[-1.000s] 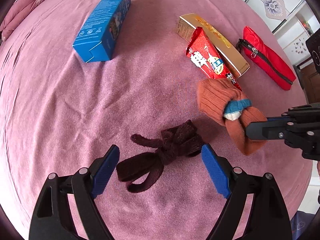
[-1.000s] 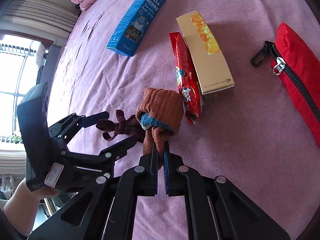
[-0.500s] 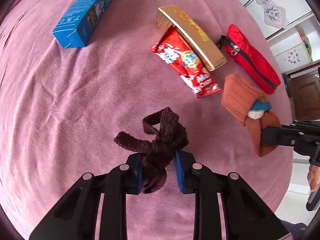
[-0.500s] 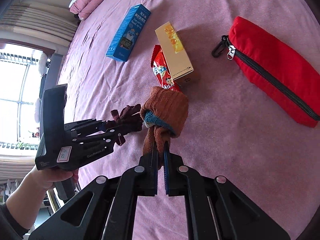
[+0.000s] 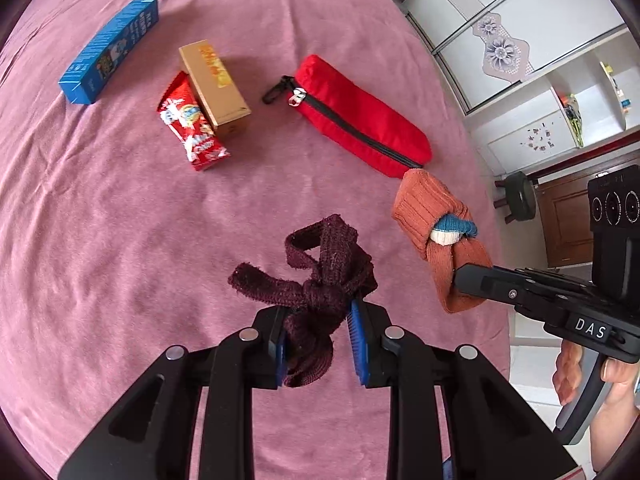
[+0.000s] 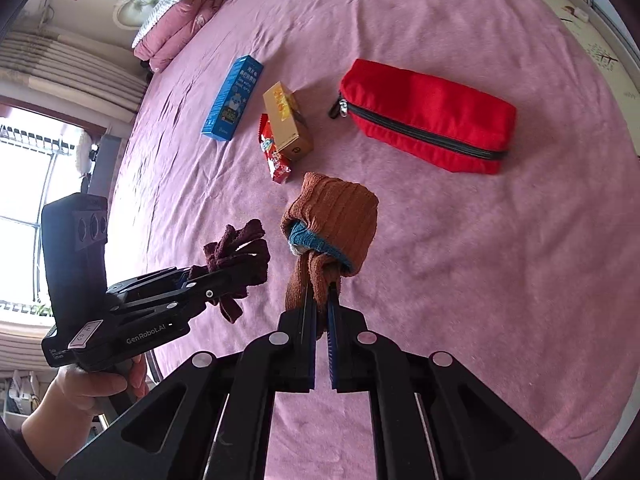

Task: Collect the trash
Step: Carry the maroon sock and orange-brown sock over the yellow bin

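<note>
My left gripper [image 5: 318, 322] is shut on a knotted dark maroon sock [image 5: 320, 276] and holds it above the pink bedspread; that sock also shows in the right wrist view [image 6: 238, 258]. My right gripper [image 6: 319, 304] is shut on a rolled orange sock [image 6: 334, 226] with a blue and white cuff, also lifted; it shows in the left wrist view [image 5: 436, 232]. On the bed lie a red snack wrapper [image 5: 192, 124], a tan box [image 5: 216, 84] and a blue box [image 5: 108, 50].
A red zip pouch [image 5: 360, 120] lies on the bedspread [image 5: 100, 220] right of the boxes. Pink pillows [image 6: 180, 20] are at the far end. White cupboards [image 5: 520, 48] and a dark stool [image 5: 518, 196] stand beyond the bed's right edge.
My left gripper closed on the maroon sock and lifted it off the bed. Both grippers rose and drew back from the bed, each carrying its sock.
</note>
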Tool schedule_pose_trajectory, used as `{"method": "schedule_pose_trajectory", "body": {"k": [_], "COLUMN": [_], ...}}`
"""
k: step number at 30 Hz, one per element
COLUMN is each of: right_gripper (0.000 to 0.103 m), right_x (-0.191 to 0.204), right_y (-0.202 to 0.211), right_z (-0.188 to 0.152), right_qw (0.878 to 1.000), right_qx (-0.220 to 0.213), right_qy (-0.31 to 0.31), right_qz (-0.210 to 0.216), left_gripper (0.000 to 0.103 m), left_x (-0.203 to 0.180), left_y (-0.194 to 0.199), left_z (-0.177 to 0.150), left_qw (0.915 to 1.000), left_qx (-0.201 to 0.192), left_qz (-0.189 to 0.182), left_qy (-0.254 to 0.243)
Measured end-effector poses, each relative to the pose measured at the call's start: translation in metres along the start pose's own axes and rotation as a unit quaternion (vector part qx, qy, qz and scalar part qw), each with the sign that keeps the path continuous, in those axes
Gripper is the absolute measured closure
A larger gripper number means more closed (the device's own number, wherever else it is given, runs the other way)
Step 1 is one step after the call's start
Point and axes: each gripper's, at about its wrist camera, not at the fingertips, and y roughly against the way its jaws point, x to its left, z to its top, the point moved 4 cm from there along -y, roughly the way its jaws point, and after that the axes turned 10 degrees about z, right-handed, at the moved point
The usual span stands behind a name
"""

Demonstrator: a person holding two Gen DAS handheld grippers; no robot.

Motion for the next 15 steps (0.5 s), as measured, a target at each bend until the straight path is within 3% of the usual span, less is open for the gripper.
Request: {"method": "schedule_pose_trajectory", "body": {"k": [7,15], "right_gripper": [0.098,0.098], "right_x": [-0.045,-0.111], "right_y": [0.071,0.152], "right_z": [-0.039,-0.075], "right_qw": [0.999,0.992], "right_qx": [-0.044,-0.095], "right_qy": [-0.028,-0.074], "right_qz": [-0.014,-0.033], "left_gripper": [0.078,0.078], "left_x": [-0.076,-0.178], "left_y": [0.008,-0.01], "left_z": [-0.016,-0.026], "left_qw": [0.9991,0.9966], "left_qx": [-0.001,0.016], "left_qz": [-0.015,-0.046], "left_qy": [-0.04,-0.066]}}
